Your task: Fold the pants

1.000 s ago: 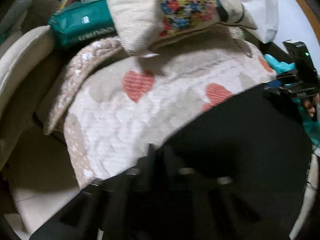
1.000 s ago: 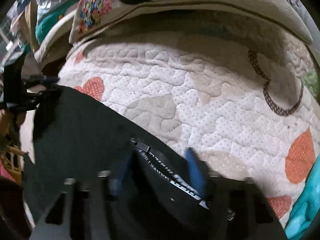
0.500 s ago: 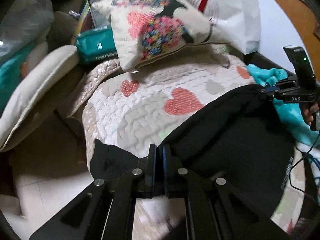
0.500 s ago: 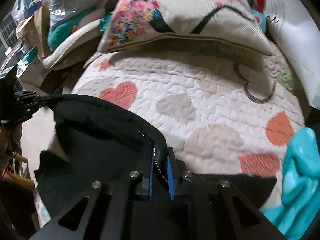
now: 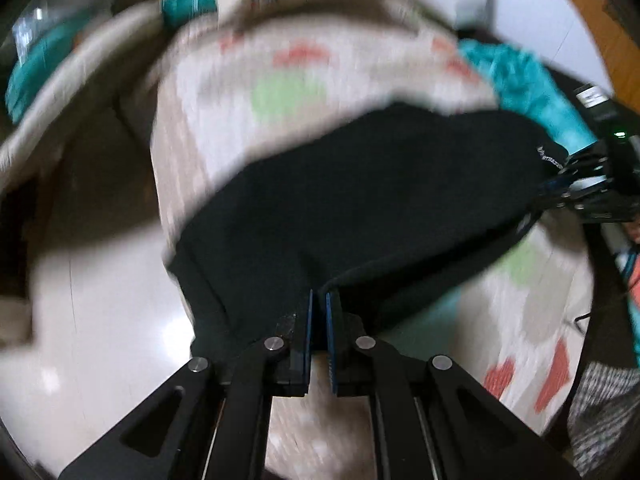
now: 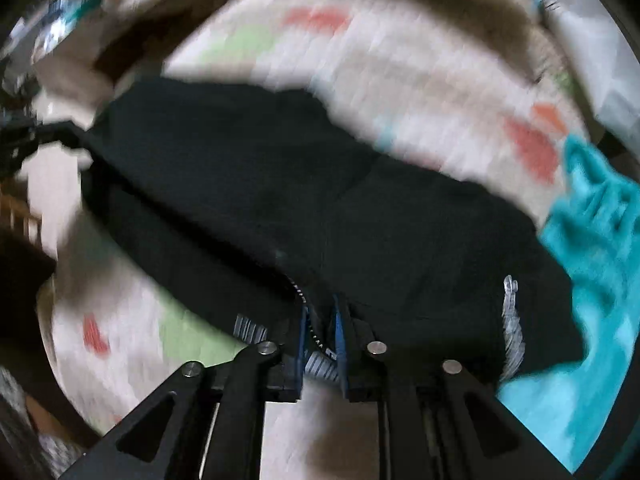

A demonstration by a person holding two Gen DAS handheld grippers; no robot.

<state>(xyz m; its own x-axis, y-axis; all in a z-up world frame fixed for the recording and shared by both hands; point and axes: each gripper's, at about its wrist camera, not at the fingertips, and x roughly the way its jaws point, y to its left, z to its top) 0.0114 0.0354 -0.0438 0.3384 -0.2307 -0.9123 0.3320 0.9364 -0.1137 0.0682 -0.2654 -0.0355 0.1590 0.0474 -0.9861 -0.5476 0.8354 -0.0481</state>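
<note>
Since a second ago I've dragged both grippers back across the bed: the patterned cushion that filled the top of both views is now far off and blurred, and more of the black fabric pants (image 5: 360, 208) lies spread over the cream quilted bedspread with red and green patches (image 5: 248, 92).

My left gripper (image 5: 318, 320) has its jaws nearly together, pinching a thin edge of the pants. My right gripper (image 6: 322, 320) sits on the edge with the striped band; fabric is between the pads, jaws easing apart slightly, yet the cloth looks still pinched. In the left view the right gripper is out at the far side, holding the other corner.

The pants hang stretched between the two grippers, partly resting on the bedspread, one side draping over the bed edge toward the pale floor (image 5: 100, 320). A teal fuzzy blanket (image 6: 592, 240) lies just beside them.

Progress, as I judge it: early. One layer appears doubled, but the blur hides any clean crease. Still left: lay flat, fold over, square up.
</note>
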